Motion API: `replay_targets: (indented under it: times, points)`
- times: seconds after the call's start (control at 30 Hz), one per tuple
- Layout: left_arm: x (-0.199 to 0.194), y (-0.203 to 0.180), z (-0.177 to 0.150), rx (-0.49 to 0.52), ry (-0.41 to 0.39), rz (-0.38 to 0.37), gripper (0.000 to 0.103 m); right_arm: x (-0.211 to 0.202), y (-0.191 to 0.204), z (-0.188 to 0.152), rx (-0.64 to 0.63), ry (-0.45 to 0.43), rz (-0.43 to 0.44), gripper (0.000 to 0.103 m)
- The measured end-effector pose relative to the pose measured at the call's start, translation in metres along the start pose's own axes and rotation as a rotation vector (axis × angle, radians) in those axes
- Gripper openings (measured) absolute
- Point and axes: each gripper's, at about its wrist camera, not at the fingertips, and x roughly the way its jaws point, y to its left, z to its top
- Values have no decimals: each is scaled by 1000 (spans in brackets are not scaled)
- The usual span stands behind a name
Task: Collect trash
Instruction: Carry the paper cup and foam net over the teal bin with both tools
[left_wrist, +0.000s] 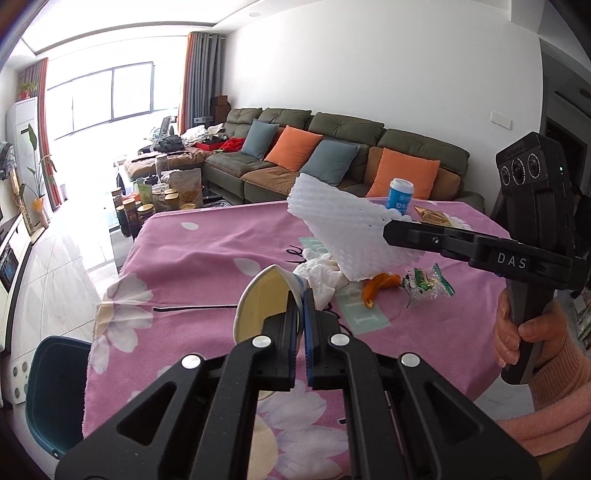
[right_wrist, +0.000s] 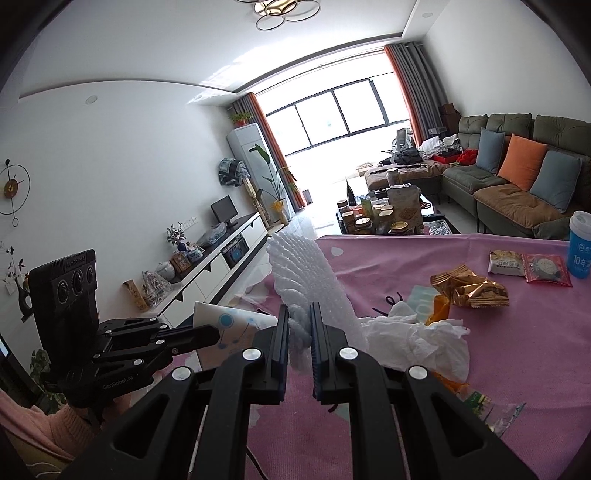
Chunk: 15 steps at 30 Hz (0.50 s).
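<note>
Paper cup (left_wrist: 258, 299) clenched by L gripper (left_wrist: 301, 302); foam net (right_wrist: 310, 280) clenched by R gripper (right_wrist: 300, 314), both held above pink-clothed surface (left_wrist: 207, 251).

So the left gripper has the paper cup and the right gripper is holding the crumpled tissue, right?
Not quite. The left gripper does hold the paper cup, but the right gripper holds the white foam net, as the right wrist view shows. The crumpled tissue lies on the pink tablecloth.
</note>
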Motion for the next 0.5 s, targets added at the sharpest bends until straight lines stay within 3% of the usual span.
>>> replay_targets:
  times: [0.5]
  points:
    - [-25, 33, -8, -59, -3, 96, 4, 39, 34, -3, -36, 69, 85, 10]
